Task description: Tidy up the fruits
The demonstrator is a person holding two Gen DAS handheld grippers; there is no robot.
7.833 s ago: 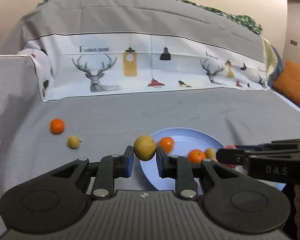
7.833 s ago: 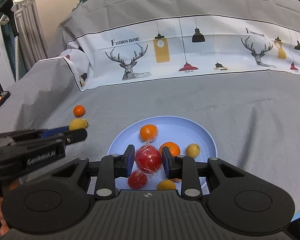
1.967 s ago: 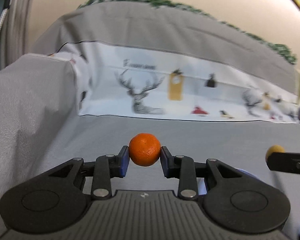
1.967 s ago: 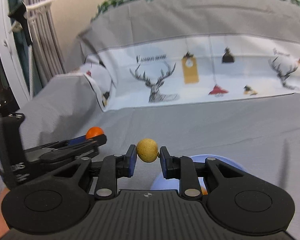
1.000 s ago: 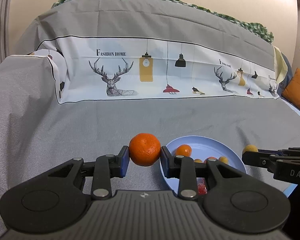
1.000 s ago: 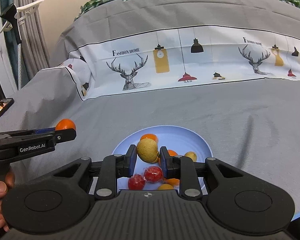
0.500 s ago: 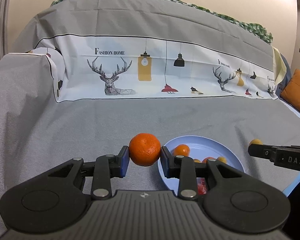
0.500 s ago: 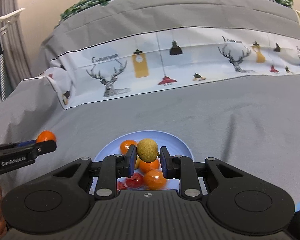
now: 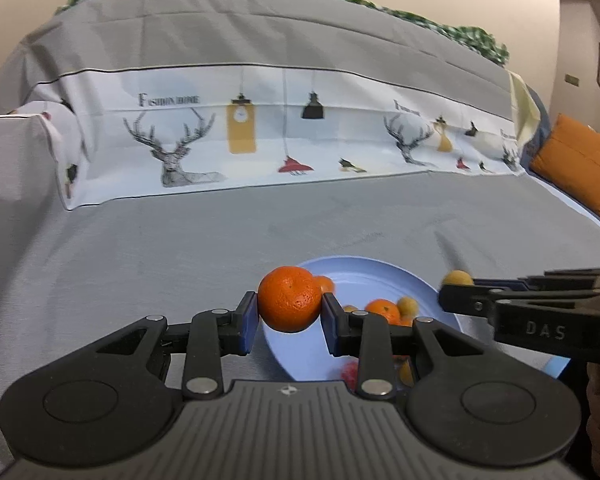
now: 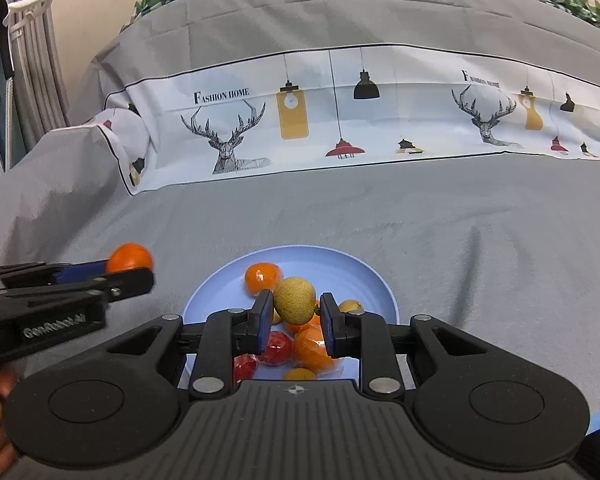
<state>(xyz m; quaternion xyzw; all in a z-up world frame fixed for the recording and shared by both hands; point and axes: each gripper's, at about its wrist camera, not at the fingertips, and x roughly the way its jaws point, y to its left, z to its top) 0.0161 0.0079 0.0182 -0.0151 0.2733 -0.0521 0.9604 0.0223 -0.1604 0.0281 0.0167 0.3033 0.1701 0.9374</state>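
Note:
My left gripper (image 9: 289, 317) is shut on an orange mandarin (image 9: 289, 298) and holds it above the left rim of the light blue plate (image 9: 364, 276). It also shows at the left of the right wrist view (image 10: 138, 270). My right gripper (image 10: 295, 315) is shut on a small yellow-brown fruit (image 10: 295, 300) above the middle of the plate (image 10: 340, 270). It also shows at the right of the left wrist view (image 9: 448, 292). The plate holds several fruits: oranges (image 10: 263, 278), red ones (image 10: 276, 346) and small yellow ones (image 10: 350, 306).
The plate lies on a grey cover over a sofa seat (image 10: 480, 232). A white printed band with deer and lamps (image 10: 340, 120) runs along the backrest. An orange cushion (image 9: 576, 164) lies at the far right. A drying rack (image 10: 16, 16) stands at the far left.
Both grippers have moved over the plate with their fruits still held. The left one has shifted right toward the rim; the right one has dropped closer to the plate's fruits.

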